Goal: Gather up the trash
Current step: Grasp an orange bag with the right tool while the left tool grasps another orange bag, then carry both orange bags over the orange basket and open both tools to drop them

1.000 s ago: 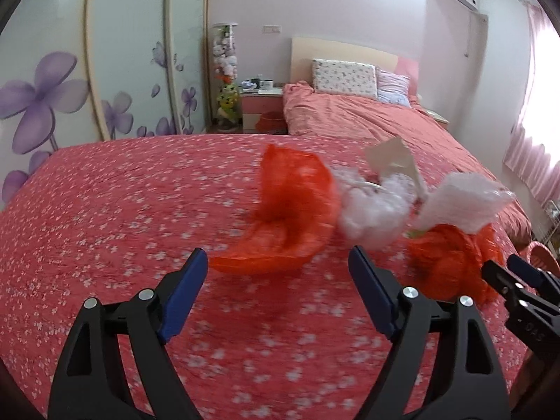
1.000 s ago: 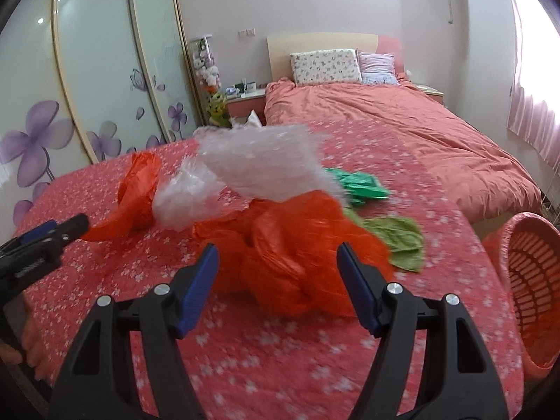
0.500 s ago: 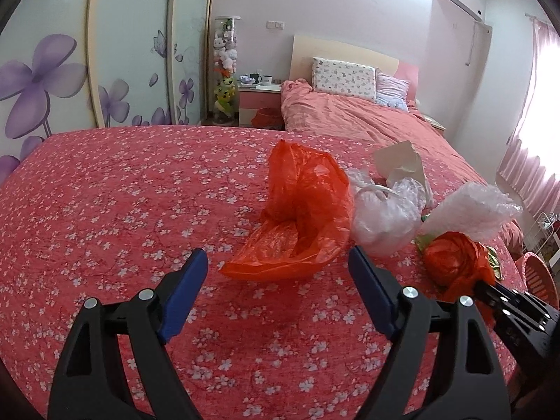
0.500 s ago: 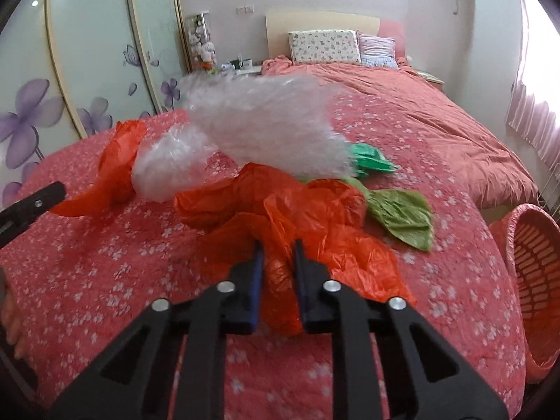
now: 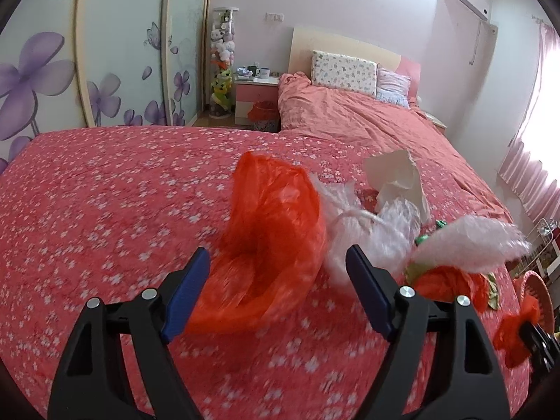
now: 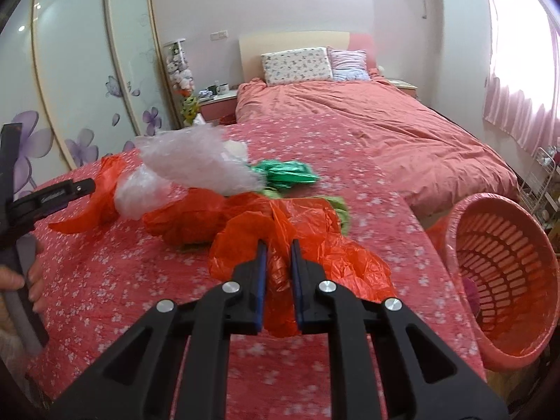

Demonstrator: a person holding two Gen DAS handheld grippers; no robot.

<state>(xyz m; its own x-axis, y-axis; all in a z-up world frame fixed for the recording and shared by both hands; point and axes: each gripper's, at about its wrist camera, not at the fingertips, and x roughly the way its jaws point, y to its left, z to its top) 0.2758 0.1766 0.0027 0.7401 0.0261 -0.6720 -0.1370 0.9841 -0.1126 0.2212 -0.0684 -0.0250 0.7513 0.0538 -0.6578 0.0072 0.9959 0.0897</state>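
Right gripper (image 6: 278, 269), low in the frame, is clamped on the crumpled orange plastic bag (image 6: 315, 245) on the floral red bedspread (image 6: 105, 280), so next comes the carry to the orange slotted basket (image 6: 504, 269) at right, while left gripper (image 5: 276, 280) gapes empty.

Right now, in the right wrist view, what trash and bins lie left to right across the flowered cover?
Loose orange plastic bag → clear bubble wrap → crumpled green plastic bag → orange slotted plastic basket.

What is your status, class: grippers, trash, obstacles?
Right hand-held gripper shut on orange bag. Left hand-held gripper open. Basket right, path clear.
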